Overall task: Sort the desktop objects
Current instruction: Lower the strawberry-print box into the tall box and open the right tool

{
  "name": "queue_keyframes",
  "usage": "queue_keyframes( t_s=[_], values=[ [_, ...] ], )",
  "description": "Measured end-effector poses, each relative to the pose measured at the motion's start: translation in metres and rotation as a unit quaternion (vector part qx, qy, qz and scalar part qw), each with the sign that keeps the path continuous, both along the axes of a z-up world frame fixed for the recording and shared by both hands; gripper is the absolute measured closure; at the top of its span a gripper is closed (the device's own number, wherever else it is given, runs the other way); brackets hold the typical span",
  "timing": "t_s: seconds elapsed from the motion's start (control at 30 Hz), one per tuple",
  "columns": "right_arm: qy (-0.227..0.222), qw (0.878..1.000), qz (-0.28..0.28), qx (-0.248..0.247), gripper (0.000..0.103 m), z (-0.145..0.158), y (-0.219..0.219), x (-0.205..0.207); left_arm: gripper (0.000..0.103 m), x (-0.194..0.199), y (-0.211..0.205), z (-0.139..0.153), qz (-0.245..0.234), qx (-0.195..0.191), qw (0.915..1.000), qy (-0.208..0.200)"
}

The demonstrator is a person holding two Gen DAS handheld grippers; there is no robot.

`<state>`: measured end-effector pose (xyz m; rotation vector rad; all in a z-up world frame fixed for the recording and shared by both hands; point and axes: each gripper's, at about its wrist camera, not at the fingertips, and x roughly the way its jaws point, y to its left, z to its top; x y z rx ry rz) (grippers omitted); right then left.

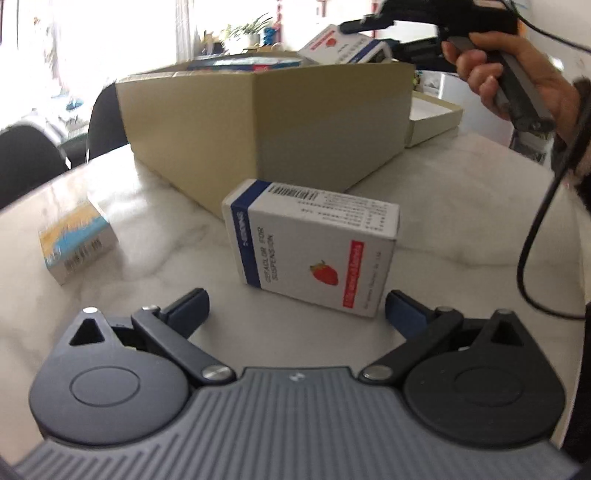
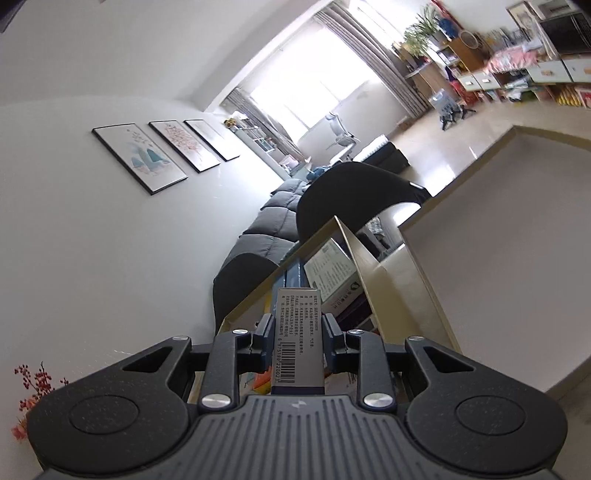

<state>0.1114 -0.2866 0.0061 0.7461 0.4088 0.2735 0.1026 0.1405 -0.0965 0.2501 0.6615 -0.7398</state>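
A white medicine box with a strawberry picture point(image 1: 314, 251) lies on the marble table point(image 1: 461, 229), just ahead of my left gripper point(image 1: 295, 308). That gripper is open, its fingers point(image 1: 188, 306) wide on either side of the box's near end and touching nothing. A person's hand point(image 1: 517, 74) carries my right gripper point(image 1: 354, 35) over the tall cardboard box point(image 1: 258, 125). It is shut on a second strawberry medicine box point(image 1: 328, 46). In the right wrist view this held box point(image 2: 299, 332) shows its barcode side between the pads of the right gripper point(image 2: 297, 334).
A small blue-and-yellow box point(image 1: 77, 243) lies on the table at the left. The cardboard box point(image 2: 388, 295) holds several packets point(image 2: 332, 280). Its shallow lid point(image 1: 432, 118) lies behind it on the right. Dark chairs point(image 1: 22, 158) stand past the table's left edge. A black cable point(image 1: 535, 240) hangs at the right.
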Motion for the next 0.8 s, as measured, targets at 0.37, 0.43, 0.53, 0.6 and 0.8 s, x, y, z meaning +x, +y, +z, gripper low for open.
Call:
queue_keyframes(
  t_s=[0.37, 0.43, 0.53, 0.6, 0.8],
  values=[
    [-0.013, 0.999, 0.008, -0.049, 0.072, 0.005, 0.018, 0.007, 0.000, 0.001, -0.005, -0.001, 0.002, 0.002, 1.0000, -0.001],
    [-0.015, 0.998, 0.011, -0.053, 0.072, 0.006, 0.021, 0.007, 0.000, 0.002, -0.007, -0.002, 0.002, 0.002, 1.0000, -0.001],
    [-0.018, 0.998, 0.015, -0.058, 0.072, 0.008, 0.023, 0.005, 0.000, 0.004, -0.009, -0.002, 0.002, 0.002, 1.0000, -0.001],
    [-0.018, 0.998, 0.016, -0.059, 0.072, 0.008, 0.023, 0.003, 0.000, 0.004, -0.010, -0.002, 0.002, 0.002, 1.0000, -0.001],
    [-0.021, 0.997, 0.023, -0.070, 0.073, 0.010, 0.024, -0.003, 0.000, 0.005, -0.010, -0.002, 0.002, 0.002, 1.0000, -0.001]
  ],
)
